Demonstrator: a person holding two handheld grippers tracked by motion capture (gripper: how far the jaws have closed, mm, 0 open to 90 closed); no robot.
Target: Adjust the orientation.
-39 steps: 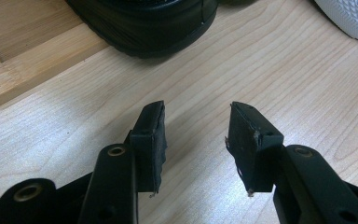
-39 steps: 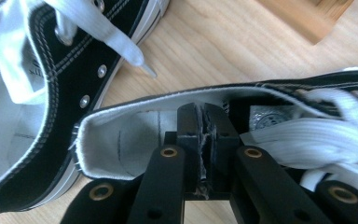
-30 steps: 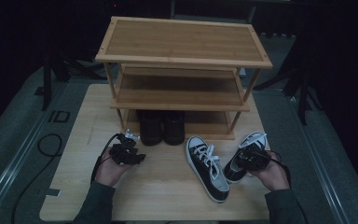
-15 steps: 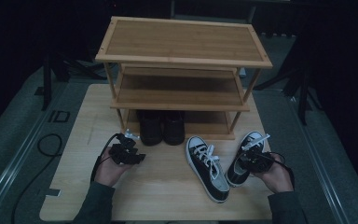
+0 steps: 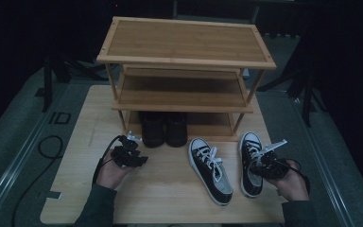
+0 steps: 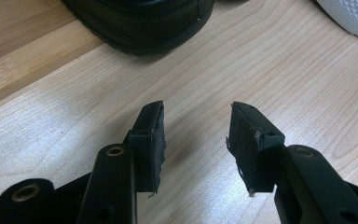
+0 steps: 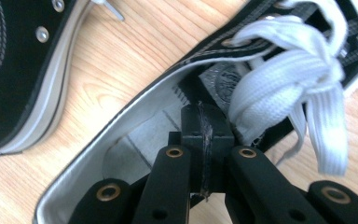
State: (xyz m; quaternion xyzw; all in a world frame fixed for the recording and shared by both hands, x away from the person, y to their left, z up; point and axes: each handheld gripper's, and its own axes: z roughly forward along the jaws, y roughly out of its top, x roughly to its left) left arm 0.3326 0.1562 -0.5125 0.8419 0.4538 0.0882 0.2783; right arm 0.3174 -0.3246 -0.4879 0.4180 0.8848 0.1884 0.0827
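Right sneaker [image 5: 250,163]: black canvas, white laces, white toe cap, grey lining; lay on table [image 5: 170,189] at right, toe toward rack. Right gripper [image 5: 264,163] clamped shut on its tongue [image 7: 223,81] at shoe opening. Left sneaker [image 5: 211,170] just beside, angled. Left gripper [image 5: 130,156] empty, jaws parted, above bare wood. Black shoe pair [image 5: 164,128] sat on lowest shelf of bamboo rack [image 5: 184,61], blocking shelf's left half.
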